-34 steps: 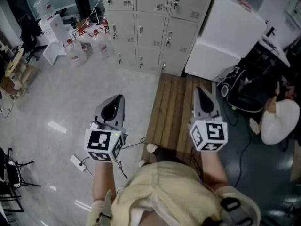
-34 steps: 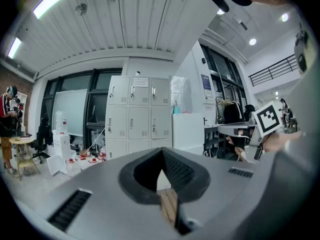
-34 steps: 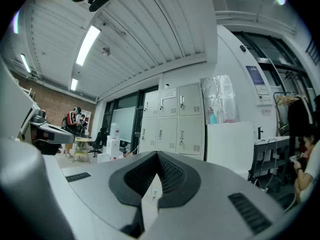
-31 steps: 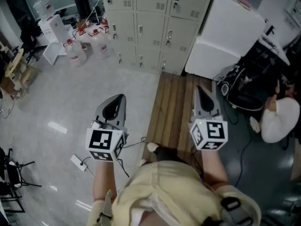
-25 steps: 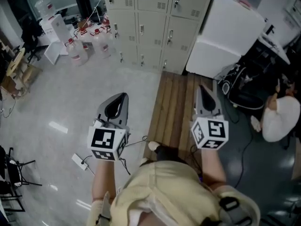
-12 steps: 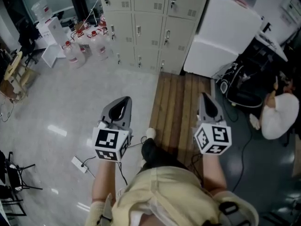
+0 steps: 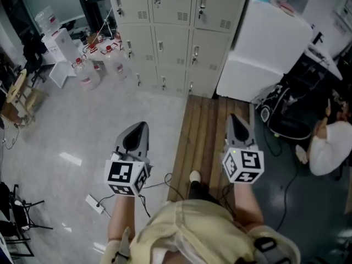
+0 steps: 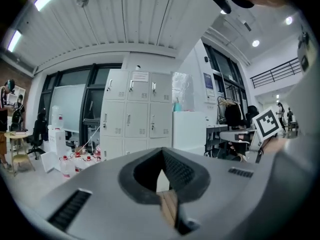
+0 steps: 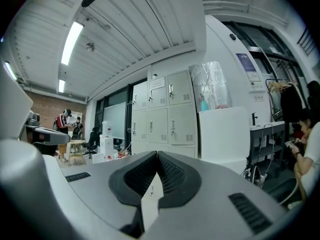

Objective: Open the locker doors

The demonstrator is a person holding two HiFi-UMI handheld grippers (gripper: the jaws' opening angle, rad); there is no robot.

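A block of beige lockers point(image 7: 165, 32) stands at the far side of the room, three columns wide, every door closed, each with a small handle. The same lockers point(image 8: 134, 116) show ahead in the left gripper view, and the lockers point(image 9: 162, 119) show ahead in the right gripper view. My left gripper point(image 7: 140, 126) is shut and empty, held over the pale floor well short of the lockers. My right gripper point(image 7: 235, 117) is also shut and empty, over the wooden slatted platform point(image 7: 206, 131). Both point toward the lockers, far from touching them.
A white fridge-like cabinet point(image 7: 264, 43) stands right of the lockers. Water jugs point(image 7: 91, 70) cluster on the floor at their left. A power strip and cable point(image 7: 94, 202) lie on the floor near my left side. A seated person point(image 7: 330, 147) is at the right, by black cases.
I have stepped forward: the lockers now appear closer and lower in the head view. Both grippers stayed shut and travelled forward with me.
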